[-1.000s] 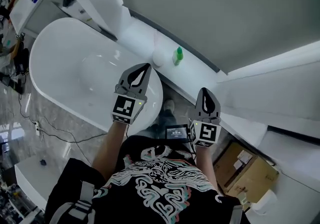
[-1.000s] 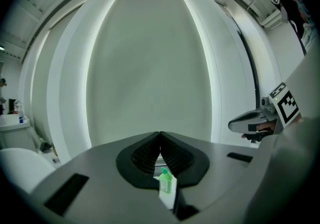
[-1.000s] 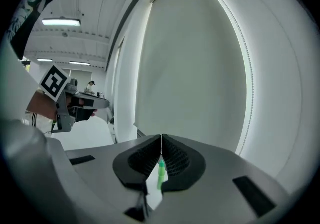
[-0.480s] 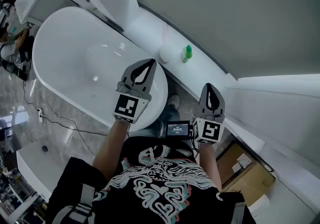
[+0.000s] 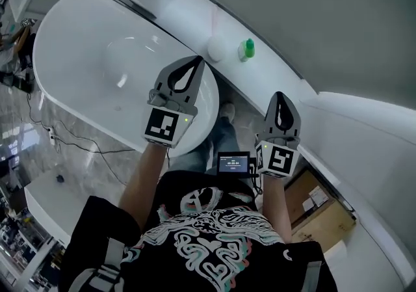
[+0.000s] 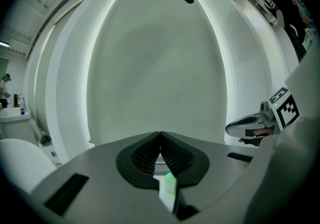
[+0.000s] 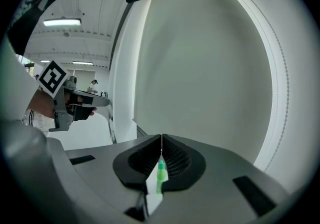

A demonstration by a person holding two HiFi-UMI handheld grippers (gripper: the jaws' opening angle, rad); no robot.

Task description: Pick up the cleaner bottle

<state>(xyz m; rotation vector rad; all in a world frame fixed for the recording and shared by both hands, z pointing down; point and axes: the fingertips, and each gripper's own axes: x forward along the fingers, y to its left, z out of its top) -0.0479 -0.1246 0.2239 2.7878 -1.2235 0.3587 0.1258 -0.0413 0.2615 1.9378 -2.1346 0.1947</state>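
Cleaner bottle [image 5: 247, 49] stood upright on the white ledge [image 5: 192, 14] by the bathtub [image 5: 78, 56], just beside a white round object [image 5: 216, 49], well apart from both grippers. Left gripper [image 5: 197, 62] and right gripper [image 5: 280, 97] were closed, holding nothing. Risk: reaching in without opening the jaws would likely topple the bottle.

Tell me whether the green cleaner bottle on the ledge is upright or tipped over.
Upright: the cleaner bottle stands on the white ledge, and the right gripper view shows its green cap on top.
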